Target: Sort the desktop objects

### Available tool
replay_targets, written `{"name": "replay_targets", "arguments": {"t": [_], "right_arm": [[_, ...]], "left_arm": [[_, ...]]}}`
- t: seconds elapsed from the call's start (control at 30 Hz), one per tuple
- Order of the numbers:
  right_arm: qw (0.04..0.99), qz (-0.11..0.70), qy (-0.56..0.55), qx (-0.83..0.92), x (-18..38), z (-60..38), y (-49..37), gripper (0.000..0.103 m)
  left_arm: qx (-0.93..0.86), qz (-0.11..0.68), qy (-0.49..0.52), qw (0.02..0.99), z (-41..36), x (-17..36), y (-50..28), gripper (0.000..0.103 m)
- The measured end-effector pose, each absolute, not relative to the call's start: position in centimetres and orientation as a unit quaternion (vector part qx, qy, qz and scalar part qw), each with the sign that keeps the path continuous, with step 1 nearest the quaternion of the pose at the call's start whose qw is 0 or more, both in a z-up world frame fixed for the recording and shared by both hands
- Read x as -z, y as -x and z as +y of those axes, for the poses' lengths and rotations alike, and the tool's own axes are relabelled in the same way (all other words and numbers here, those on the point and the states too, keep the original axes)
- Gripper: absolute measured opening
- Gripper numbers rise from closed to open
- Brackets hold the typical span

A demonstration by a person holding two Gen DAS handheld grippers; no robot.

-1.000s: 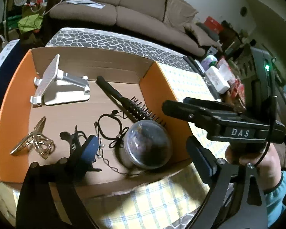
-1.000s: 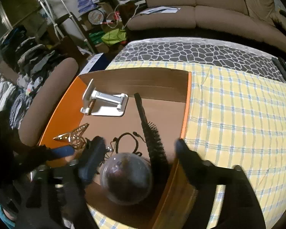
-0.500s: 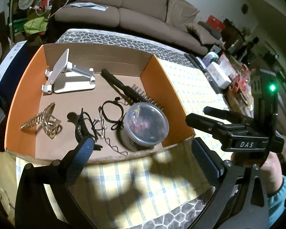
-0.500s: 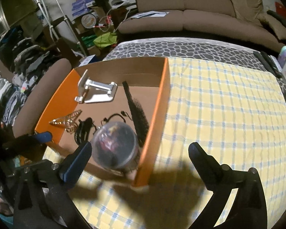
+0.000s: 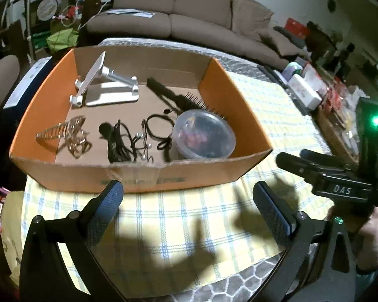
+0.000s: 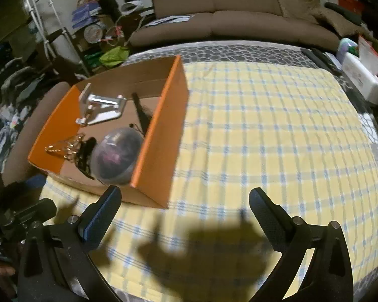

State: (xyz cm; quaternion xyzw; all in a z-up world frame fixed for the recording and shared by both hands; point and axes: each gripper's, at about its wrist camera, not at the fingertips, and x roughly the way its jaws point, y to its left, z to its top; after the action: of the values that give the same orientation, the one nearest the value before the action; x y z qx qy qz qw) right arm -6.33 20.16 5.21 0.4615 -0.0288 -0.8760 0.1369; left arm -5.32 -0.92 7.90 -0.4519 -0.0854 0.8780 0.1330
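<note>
An open cardboard box with orange inner walls sits on the yellow checked cloth. Inside lie a silver phone stand, a black hairbrush, a clear round lidded tub, black earphone cords, a black clip and a gold hair claw. My left gripper hangs open over the cloth just in front of the box, holding nothing. My right gripper is open and empty too, near the box's right front corner. The tub and the stand also show there.
The cloth spreads wide to the right of the box. White boxes and clutter line the table's far right edge. A brown sofa stands behind, a chair back left of the box.
Both grippers have drawn back out of the box towards me and now hover over the cloth in front of it. The tub stays in the box; both pairs of jaws stand wider.
</note>
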Motion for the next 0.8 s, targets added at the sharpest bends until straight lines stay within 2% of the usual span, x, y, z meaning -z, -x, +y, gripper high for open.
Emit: {"name": "replay_targets", "arguments": {"t": [0.8], "right_arm": [[0.050, -0.008, -0.479, 0.877, 1.9, 22.8, 4.1, 0.102]], "left_arm": [[-0.880, -0.028, 0.471, 0.055, 0.7, -0.7, 5.6, 0.103]]}}
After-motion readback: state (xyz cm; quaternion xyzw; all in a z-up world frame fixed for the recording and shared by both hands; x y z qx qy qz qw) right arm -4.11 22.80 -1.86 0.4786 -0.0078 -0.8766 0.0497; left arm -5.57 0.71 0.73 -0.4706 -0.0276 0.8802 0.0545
